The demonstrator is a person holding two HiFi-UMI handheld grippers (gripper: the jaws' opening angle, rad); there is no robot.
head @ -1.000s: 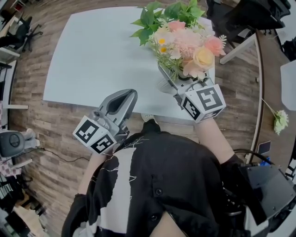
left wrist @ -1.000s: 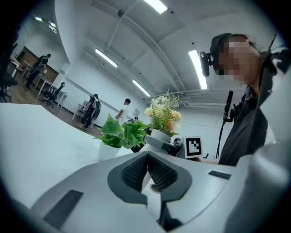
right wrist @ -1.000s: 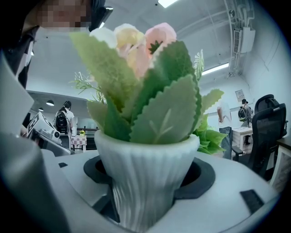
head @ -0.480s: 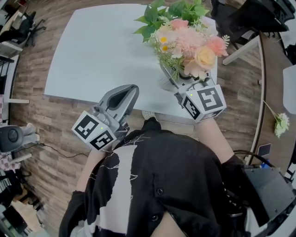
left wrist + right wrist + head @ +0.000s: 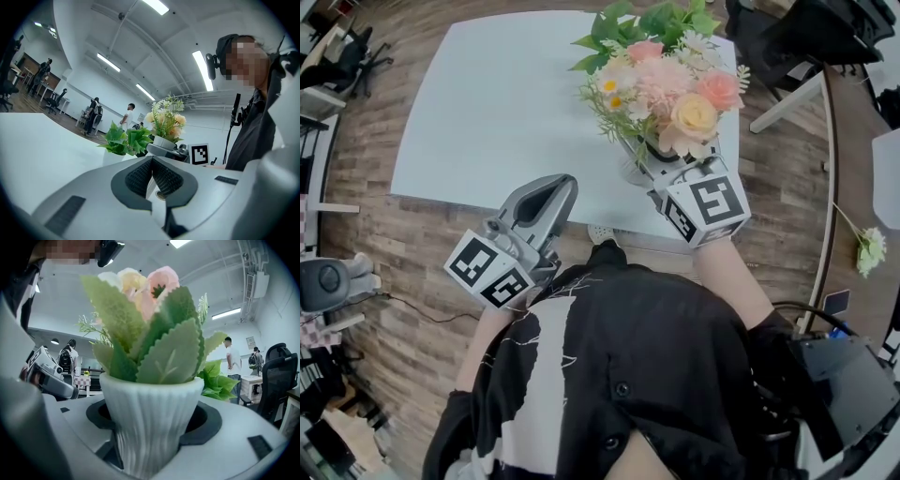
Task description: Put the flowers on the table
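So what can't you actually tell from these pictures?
- Whether the pot rests on the table: in the head view, the flowers and right gripper cover its base; in the right gripper view, the jaws hide it.
- Base of the green plant: in the left gripper view, the left gripper cuts it off.

There were two grippers, the left gripper [image 5: 561,184] and the right gripper [image 5: 645,161], plus one table [image 5: 487,103], one pot of flowers [image 5: 670,89], one green plant [image 5: 661,19] and one loose flower [image 5: 867,246].

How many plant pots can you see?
2. The flower pot is clamped in the right gripper; the pot of green leaves stands on the table behind it. Others may be hidden.
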